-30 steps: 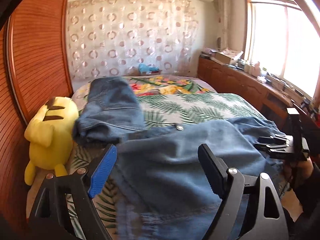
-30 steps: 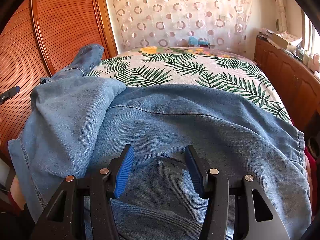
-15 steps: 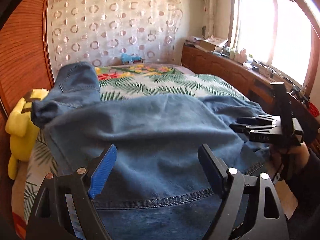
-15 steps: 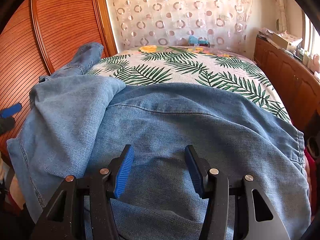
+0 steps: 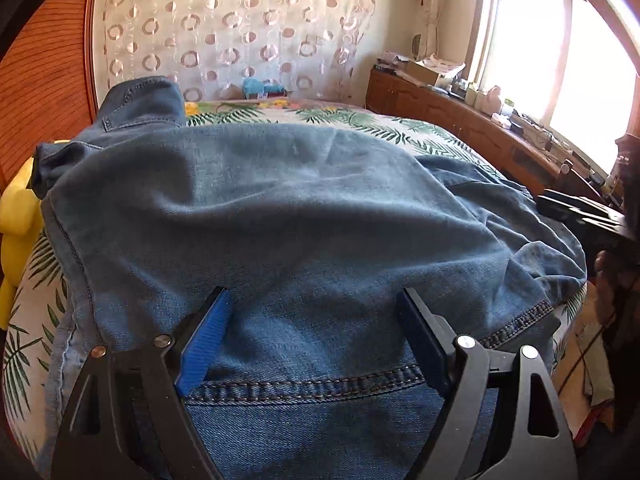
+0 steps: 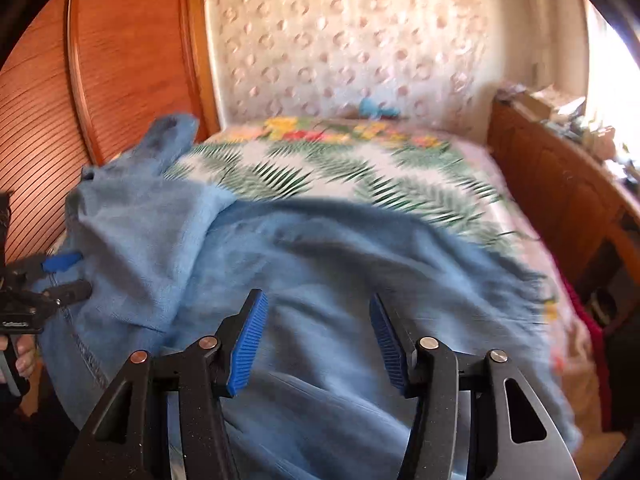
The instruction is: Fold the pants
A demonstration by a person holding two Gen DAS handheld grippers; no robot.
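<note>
One pair of denim pants, heavy yet limp, heaped on the bed's near end; left gripper spread, right gripper just widened, empty; best pinched at stitched hems.

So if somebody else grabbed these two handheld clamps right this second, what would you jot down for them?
Left gripper: jaws wide open, low over the jeans, holding nothing.
Right gripper: jaws have just been opening; denim lies under them, not pinched.
Jeans: spread across the near end of the leaf-print bed, one leg folded over on the left side, beside the yellow plush toy.
Done: first fold laid over.
Left: likely smooth it, then fold again.
</note>
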